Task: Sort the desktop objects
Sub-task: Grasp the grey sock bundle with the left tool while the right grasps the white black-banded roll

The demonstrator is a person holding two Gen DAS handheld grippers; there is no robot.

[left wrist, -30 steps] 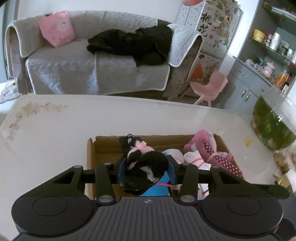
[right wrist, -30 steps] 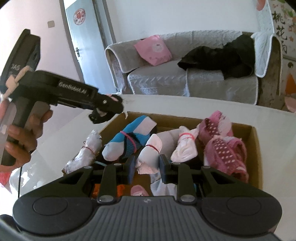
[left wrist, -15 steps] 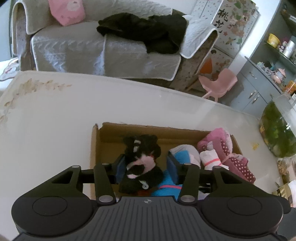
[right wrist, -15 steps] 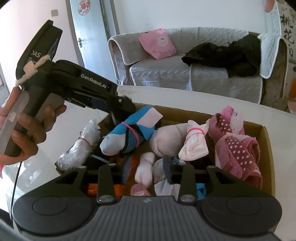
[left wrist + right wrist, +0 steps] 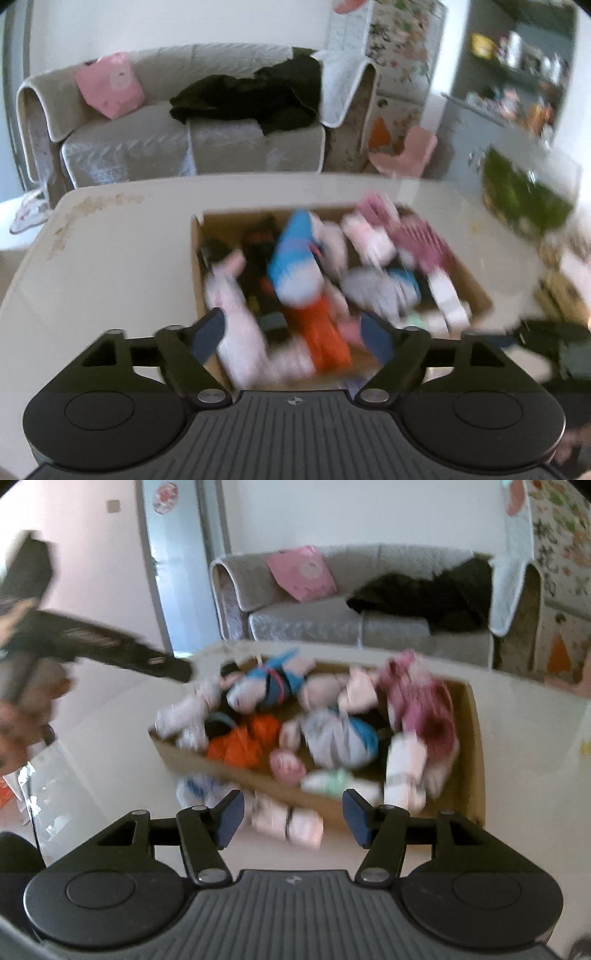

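socks (image 5: 284, 821) bundle lies crosswise on our table (image 5: 110, 775) beside the box (image 5: 469, 738); both our tools, left tool (image 5: 295, 336) and right tool (image 5: 291, 818), opening, empty.

The box (image 5: 474, 746) is brown cardboard. In it lie a blue-and-white sock roll (image 5: 295, 258), an orange bundle (image 5: 243, 742), a pink white-dotted sock (image 5: 424, 701) and a mint one (image 5: 332, 779). The table (image 5: 110, 266) is cream.

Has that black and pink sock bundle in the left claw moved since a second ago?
Yes. It has left the left gripper, whose jaws are opening with nothing gripped; a blurred dark bundle now lies in the cardboard box.
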